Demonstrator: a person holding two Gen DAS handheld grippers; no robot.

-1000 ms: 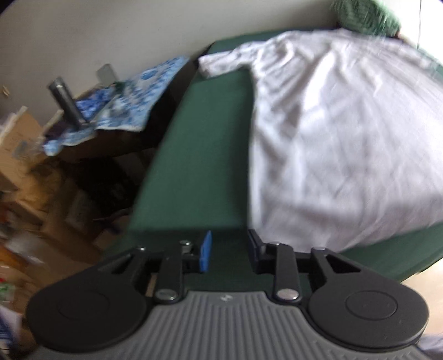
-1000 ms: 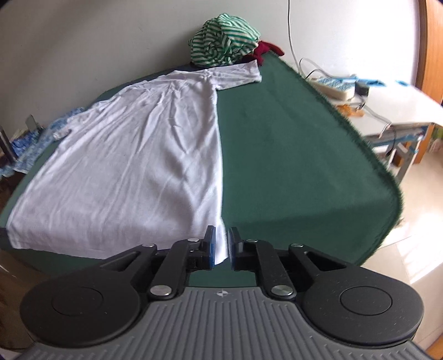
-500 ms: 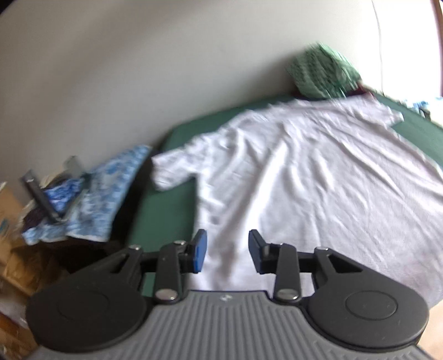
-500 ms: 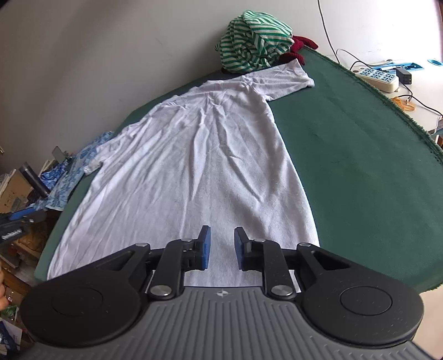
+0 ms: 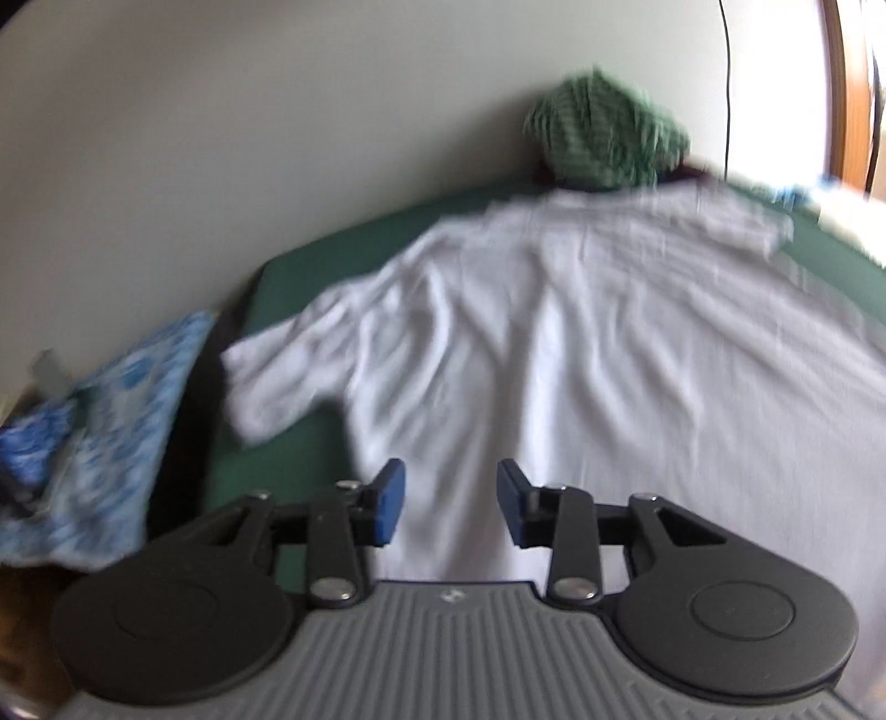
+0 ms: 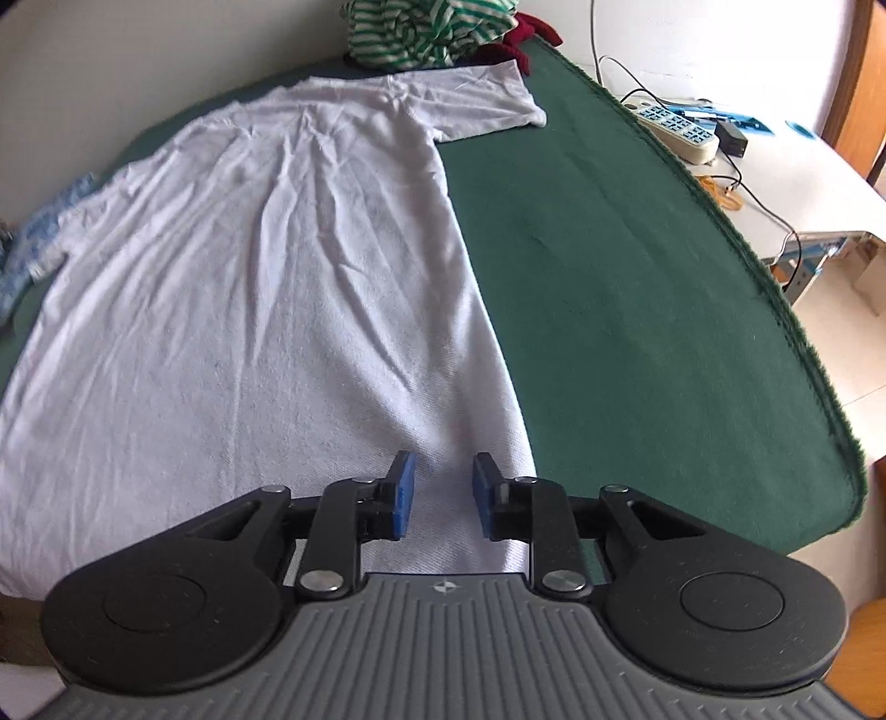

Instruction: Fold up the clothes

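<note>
A white T-shirt (image 6: 266,288) lies spread flat on the dark green table (image 6: 637,310), collar toward the far wall, both sleeves out. It also shows, blurred, in the left wrist view (image 5: 581,360). My left gripper (image 5: 449,507) is open and empty above the shirt's left side, below the left sleeve (image 5: 282,376). My right gripper (image 6: 440,490) is open and empty above the shirt near its right bottom corner.
A green-striped garment (image 6: 426,27) and a dark red one (image 6: 515,44) are piled at the far edge by the wall. A blue patterned cloth (image 5: 105,432) lies left of the table. A white side table (image 6: 786,177) with a power strip (image 6: 675,127) and cables stands on the right.
The left gripper swung from the table's left edge up over the shirt, facing the far wall. The right gripper opened, let go of the hem corner and moved over the shirt.
</note>
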